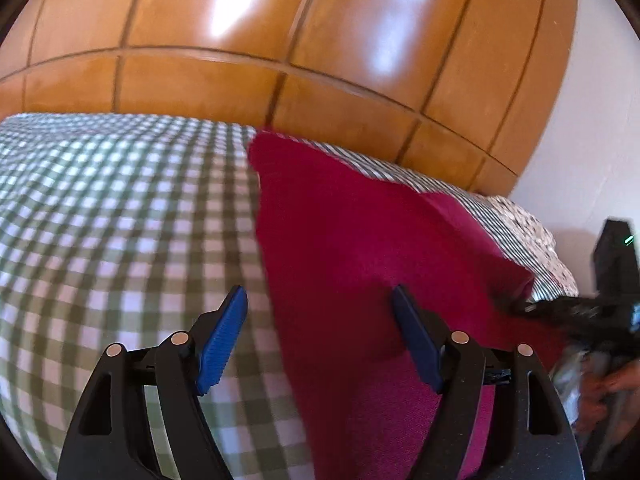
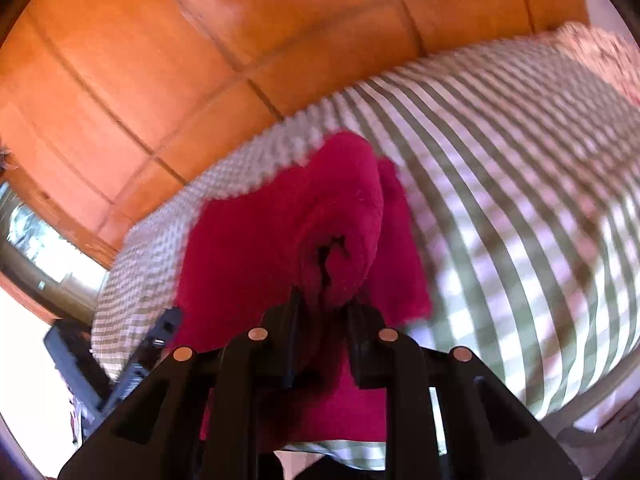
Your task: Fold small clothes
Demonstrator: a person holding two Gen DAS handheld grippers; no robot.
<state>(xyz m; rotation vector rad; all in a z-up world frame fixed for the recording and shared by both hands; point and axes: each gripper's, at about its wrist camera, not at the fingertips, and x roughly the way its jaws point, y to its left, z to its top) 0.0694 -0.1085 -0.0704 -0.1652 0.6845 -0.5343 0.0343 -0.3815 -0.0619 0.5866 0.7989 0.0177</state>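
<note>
A crimson garment (image 1: 352, 240) lies on the green-and-white checked bed cover (image 1: 120, 208), running from the far edge toward me. My left gripper (image 1: 320, 320) is open above it, blue pads wide apart, the garment's left edge between them but untouched. In the left wrist view the right gripper (image 1: 532, 304) pinches the garment's right corner. In the right wrist view my right gripper (image 2: 324, 300) is shut on a bunched fold of the crimson garment (image 2: 340, 220), which rises in a rumpled hump ahead of the fingers.
A glossy wooden panelled headboard (image 1: 280, 40) stands behind the bed. A flowered pillow (image 1: 532, 236) lies at the bed's right end by a white wall. A hand (image 1: 608, 392) shows at the right edge. A dark device (image 2: 80, 364) sits left of the bed.
</note>
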